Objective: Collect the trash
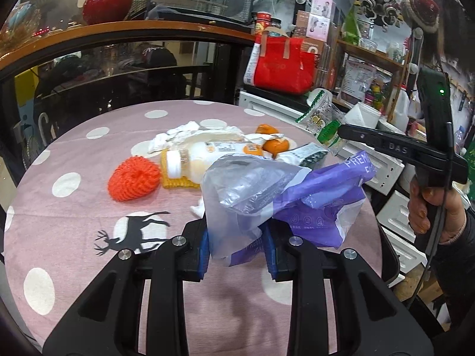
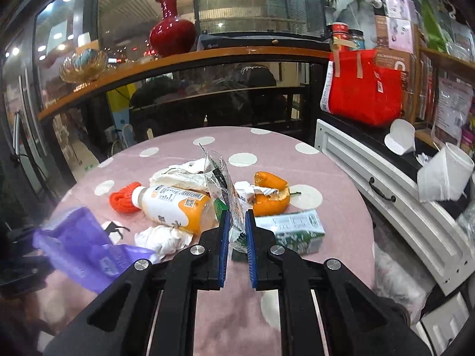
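My left gripper (image 1: 237,249) is shut on a purple and clear plastic bag (image 1: 297,195), which hangs open above the pink dotted tablecloth (image 1: 74,222). My right gripper (image 2: 237,222) is shut on a crumpled clear wrapper (image 2: 221,178) with green print, lifted over the trash pile. In the left wrist view that wrapper (image 1: 323,121) hangs from the right gripper (image 1: 341,130) just above the bag. On the cloth lie a juice bottle (image 2: 175,207), orange peel (image 2: 271,192), a green carton (image 2: 292,228), a white tissue (image 2: 163,237), crumpled paper (image 2: 181,175) and an orange foam net (image 1: 133,182).
A white cabinet (image 2: 386,178) stands close to the table's right edge, with a red bag (image 2: 365,92) and a paper roll (image 2: 445,175) on it. Behind the table runs a glass barrier with a wooden ledge (image 2: 178,62) that holds a red vase (image 2: 172,29).
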`<state>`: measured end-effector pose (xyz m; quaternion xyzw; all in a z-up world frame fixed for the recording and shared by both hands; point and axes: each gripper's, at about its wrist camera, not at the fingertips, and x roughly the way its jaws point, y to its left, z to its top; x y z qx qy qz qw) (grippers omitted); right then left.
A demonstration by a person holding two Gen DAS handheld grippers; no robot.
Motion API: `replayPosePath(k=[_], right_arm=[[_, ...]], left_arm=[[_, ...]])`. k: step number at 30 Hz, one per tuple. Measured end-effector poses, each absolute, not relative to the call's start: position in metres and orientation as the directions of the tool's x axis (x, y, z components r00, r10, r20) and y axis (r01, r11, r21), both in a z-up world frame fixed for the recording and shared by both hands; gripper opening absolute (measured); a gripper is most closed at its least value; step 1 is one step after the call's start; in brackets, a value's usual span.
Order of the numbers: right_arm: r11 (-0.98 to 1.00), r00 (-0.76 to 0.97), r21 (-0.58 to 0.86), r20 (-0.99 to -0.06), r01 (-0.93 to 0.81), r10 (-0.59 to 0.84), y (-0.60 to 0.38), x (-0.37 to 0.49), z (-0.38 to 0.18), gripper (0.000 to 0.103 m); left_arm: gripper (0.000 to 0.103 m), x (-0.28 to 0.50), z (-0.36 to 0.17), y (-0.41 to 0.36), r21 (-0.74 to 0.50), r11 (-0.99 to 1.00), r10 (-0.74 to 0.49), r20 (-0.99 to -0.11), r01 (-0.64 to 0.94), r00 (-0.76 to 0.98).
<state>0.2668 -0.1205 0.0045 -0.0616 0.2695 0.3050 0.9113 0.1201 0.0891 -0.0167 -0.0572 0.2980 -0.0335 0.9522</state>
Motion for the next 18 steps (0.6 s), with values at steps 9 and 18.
replayPosePath(k=[9,18], right_arm=[[0.87,0.723,0.081,-0.522,-0.486,0.452,-0.197,0.227,-0.004,0.012],[0.946,0.752,0.143,-0.577,-0.292,0.319,-0.284,0.199,-0.043,0.012]], left_arm=[[0.03,0.129,-0.014,0.038,-0.141,0.981,-0.192,-0.563,0.136,0.803],[0.03,0.141,-0.015,-0.029,-0.145,0.952,-0.304,-0.57,0.27,0.763]])
